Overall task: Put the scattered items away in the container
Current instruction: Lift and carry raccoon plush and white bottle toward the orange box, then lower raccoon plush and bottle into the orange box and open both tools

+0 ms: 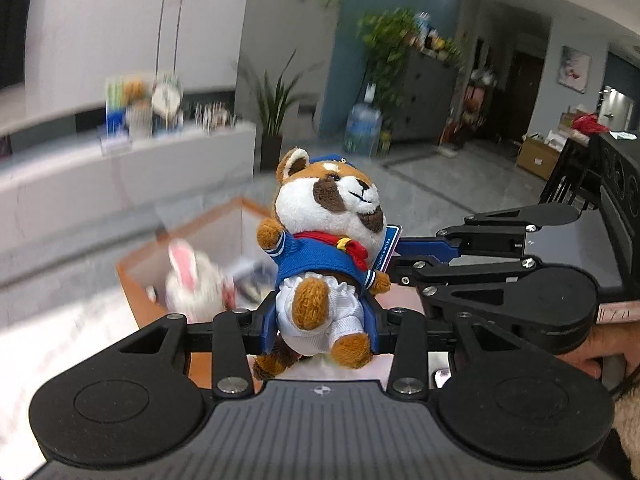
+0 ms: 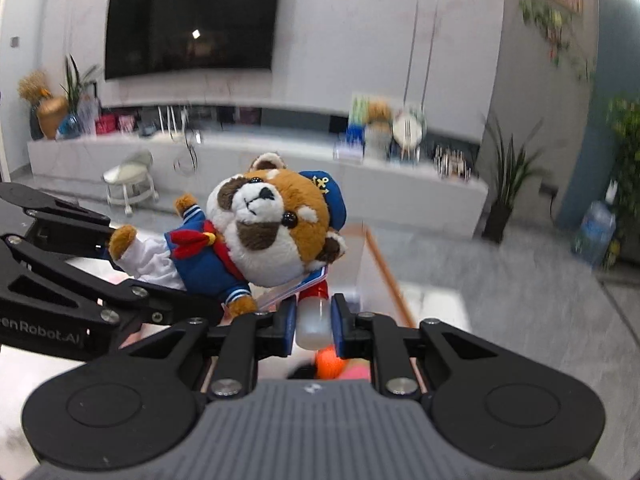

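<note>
My left gripper point(image 1: 322, 326) is shut on a plush raccoon point(image 1: 328, 236) in a blue sailor suit, gripping its lower body and holding it up in the air. The plush also shows in the right wrist view point(image 2: 264, 236), lying sideways in front of my right gripper point(image 2: 313, 322). My right gripper is shut on a small whitish bottle with a red cap point(image 2: 314, 316). The container, an orange-rimmed clear box point(image 1: 132, 276), lies below; in the right wrist view its rim point(image 2: 384, 264) runs just beyond the bottle. A white plush rabbit point(image 1: 192, 284) lies inside it.
The right gripper's body point(image 1: 520, 276) sits close to the right of the plush. An orange ball point(image 2: 330, 362) and a pink item point(image 2: 356, 372) lie below the bottle. A white TV bench point(image 2: 240, 168), a stool point(image 2: 130, 184), potted plants point(image 1: 276, 120) and a water jug point(image 1: 362, 128) stand behind.
</note>
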`<state>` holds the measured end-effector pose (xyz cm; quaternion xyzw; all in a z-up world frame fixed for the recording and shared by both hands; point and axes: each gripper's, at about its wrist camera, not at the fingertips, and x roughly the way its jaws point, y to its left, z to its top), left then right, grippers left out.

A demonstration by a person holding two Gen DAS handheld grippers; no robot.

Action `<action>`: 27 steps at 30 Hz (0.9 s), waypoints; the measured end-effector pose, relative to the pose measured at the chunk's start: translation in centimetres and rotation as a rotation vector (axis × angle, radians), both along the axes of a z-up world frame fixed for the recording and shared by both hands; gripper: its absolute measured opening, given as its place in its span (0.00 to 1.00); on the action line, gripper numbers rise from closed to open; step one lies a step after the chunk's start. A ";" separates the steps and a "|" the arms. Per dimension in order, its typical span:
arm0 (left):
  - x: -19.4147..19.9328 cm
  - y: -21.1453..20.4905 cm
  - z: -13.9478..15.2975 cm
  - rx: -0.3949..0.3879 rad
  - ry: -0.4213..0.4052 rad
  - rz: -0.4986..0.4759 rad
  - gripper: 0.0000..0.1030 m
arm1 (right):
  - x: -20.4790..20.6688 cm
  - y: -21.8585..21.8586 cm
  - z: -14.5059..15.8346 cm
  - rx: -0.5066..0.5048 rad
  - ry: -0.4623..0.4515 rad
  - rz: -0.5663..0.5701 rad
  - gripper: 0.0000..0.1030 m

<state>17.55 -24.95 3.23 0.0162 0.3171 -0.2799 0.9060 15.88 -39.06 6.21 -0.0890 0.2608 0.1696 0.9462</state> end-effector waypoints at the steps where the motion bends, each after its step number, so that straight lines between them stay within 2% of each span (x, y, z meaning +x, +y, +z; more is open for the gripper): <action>1: 0.3 0.1 -1.0 0.003 0.023 0.002 0.46 | 0.4 0.0 -1.1 0.001 0.023 -0.007 0.19; 5: 1.5 0.2 -3.0 0.024 0.071 -0.009 0.46 | 1.2 0.1 -4.1 0.003 0.088 -0.017 0.19; 11: 2.5 -0.9 -4.2 0.105 0.079 -0.029 0.45 | 2.0 0.1 -5.9 -0.009 0.134 -0.013 0.19; 14: 2.7 -2.3 -5.1 0.221 0.085 -0.069 0.45 | 2.7 0.7 -7.3 -0.089 0.182 0.007 0.22; 15: 2.8 -2.8 -5.4 0.258 0.088 -0.080 0.44 | 3.0 1.0 -7.9 -0.124 0.198 0.011 0.28; 17: 3.0 -3.2 -5.6 0.289 0.084 -0.077 0.46 | 3.4 0.6 -8.4 -0.113 0.189 -0.006 0.31; 27: 2.6 -3.8 -5.5 0.304 0.070 -0.038 0.46 | 3.4 -0.1 -9.2 -0.097 0.146 -0.015 0.32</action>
